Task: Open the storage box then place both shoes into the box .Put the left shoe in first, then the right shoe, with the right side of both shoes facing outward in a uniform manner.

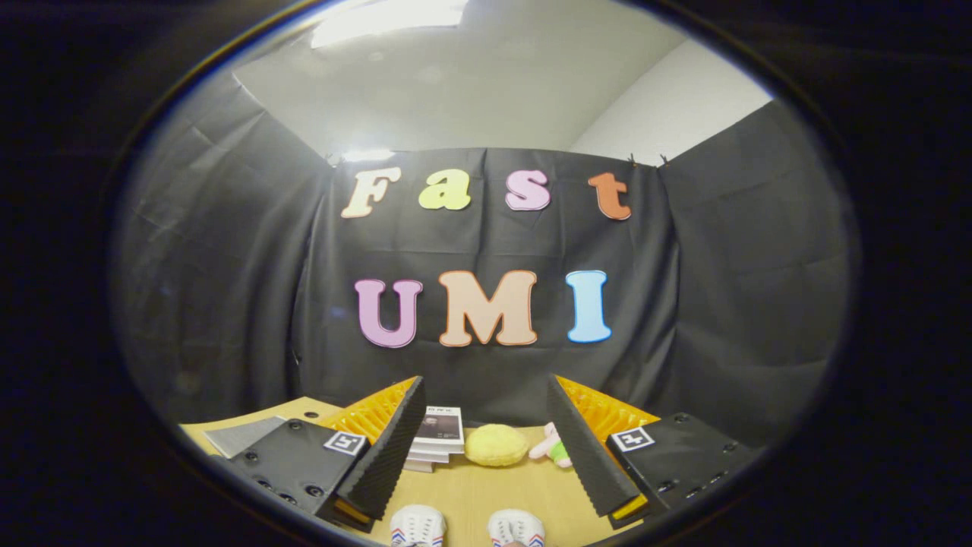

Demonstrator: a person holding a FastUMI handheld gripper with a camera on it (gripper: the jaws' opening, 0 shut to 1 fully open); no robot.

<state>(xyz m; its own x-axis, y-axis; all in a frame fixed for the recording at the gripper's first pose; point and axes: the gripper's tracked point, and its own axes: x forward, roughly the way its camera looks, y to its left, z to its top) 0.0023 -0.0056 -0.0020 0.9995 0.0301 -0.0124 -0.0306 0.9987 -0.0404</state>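
My gripper [486, 425] is held above the wooden table [486, 490] with its two fingers spread wide and nothing between them. Down between the fingers, close to me, the toes of two white shoes poke into view: the left-hand shoe [417, 526] and the right-hand shoe [516, 526], side by side, each with coloured stripes. Their rear parts are hidden below.
Beyond the fingers, at the back of the table by the black cloth wall, lie a stack of books [435, 437], a yellow round plush [496, 445] and a small pink and green plush toy [553, 448]. A grey sheet [243, 435] lies at the far left.
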